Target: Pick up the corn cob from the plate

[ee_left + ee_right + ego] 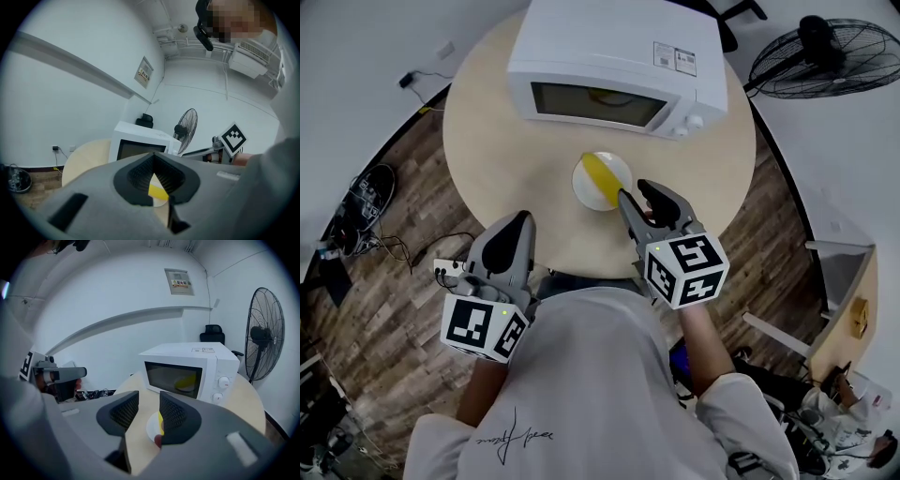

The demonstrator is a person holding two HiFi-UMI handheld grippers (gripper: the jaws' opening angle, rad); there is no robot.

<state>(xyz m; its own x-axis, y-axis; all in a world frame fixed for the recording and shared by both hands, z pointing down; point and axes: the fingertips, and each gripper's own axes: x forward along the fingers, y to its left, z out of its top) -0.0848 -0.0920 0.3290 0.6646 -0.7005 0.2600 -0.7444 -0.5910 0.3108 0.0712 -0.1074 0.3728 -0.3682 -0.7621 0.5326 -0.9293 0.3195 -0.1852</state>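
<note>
Grey left tongs [522, 217] and right tongs [636, 190]; pale, seemingly script-printed shirt [600, 375].

Left half of the table [487, 159]: bare, open to a pass from the near edge. Far side: blocked by the microwave [619, 66], door shut, which stands just behind the plate [620, 167] with only a narrow strip of tabletop between. At the plate's near-right rim is the right hand-held gripper [636, 193], jaws apart. Above the plate: unobstructed. Off the table, far right: floor fan [825, 56], well apart.
</note>
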